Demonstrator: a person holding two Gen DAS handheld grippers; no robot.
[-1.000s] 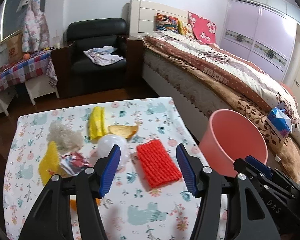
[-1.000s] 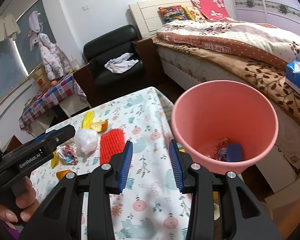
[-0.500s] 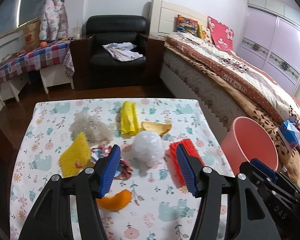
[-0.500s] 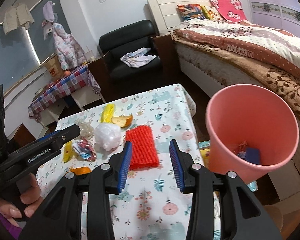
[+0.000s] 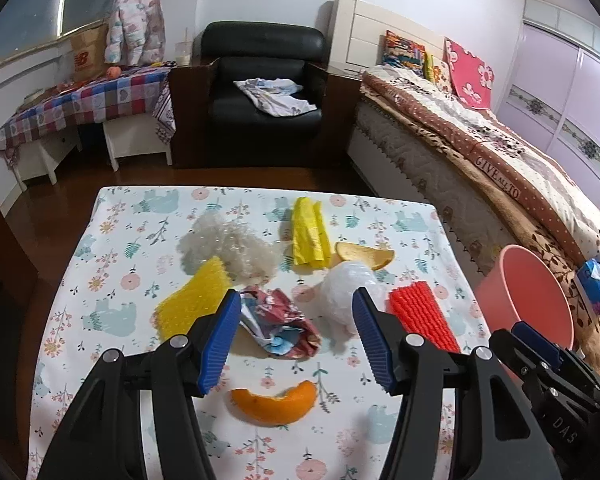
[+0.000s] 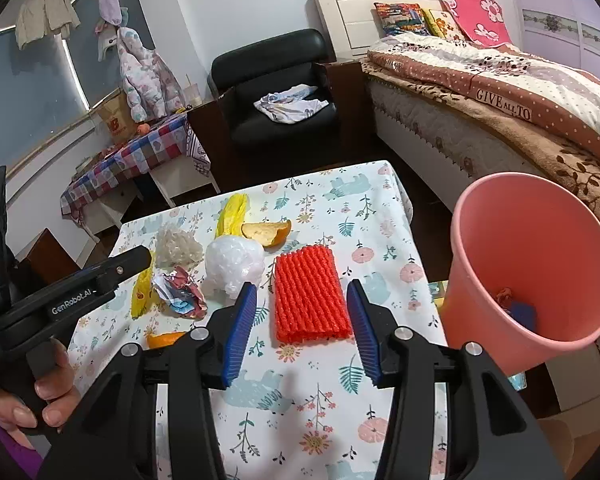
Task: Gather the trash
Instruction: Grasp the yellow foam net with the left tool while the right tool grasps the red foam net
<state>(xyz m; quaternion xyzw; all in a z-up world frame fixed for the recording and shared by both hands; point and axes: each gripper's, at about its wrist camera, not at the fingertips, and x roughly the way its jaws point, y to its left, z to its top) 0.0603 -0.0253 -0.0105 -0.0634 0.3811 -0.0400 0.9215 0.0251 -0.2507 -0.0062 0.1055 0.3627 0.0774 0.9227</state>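
Observation:
Trash lies scattered on a floral tablecloth. In the left wrist view my left gripper stands open above a crumpled red and blue wrapper, with an orange peel nearer. A white plastic ball, yellow foam net and clear crumpled plastic lie around. In the right wrist view my right gripper hangs over the near end of a red foam net; its jaws are opening and nothing is pressed between them. A pink bin with some trash inside stands to the right.
A yellow bag and another orange peel lie at the table's far side. A bed runs along the right behind the bin. A black armchair and a checked side table stand beyond. A hand holds the left gripper.
Both grippers swung left, from over the bin side toward the trash. The left one now frames the wrapper instead of the red net. The right gripper's jaws widened over the red net.

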